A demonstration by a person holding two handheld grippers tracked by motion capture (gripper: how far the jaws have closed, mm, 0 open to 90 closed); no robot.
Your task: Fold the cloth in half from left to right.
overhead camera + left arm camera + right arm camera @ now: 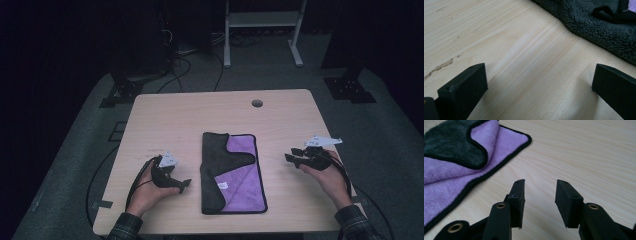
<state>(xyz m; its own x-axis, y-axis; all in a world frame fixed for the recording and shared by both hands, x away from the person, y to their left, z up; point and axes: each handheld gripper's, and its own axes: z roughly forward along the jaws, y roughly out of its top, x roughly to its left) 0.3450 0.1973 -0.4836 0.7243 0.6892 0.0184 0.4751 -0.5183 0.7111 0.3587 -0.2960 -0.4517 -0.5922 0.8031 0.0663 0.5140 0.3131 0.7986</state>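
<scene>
I see the folded cloth [232, 172] lying flat in the middle of the bench [165, 115], purple side up with a dark grey flap turned over its left and upper part. It sits between my two tools and touches neither.

My left hand-held gripper [184, 186] rests low on the bench just beside the cloth's left edge. In the left gripper view its jaws stand spread wide with bare wood between them, and the grey fleece [599, 27] lies ahead and to the right, a little beyond the jaw tips.

My right hand-held gripper [295, 156] hovers to the cloth's right, clearly apart from it. In the right gripper view its jaws stand partly open, gripping nothing, over bare wood; the cloth's purple corner [499, 142] lies off to the upper left.
</scene>
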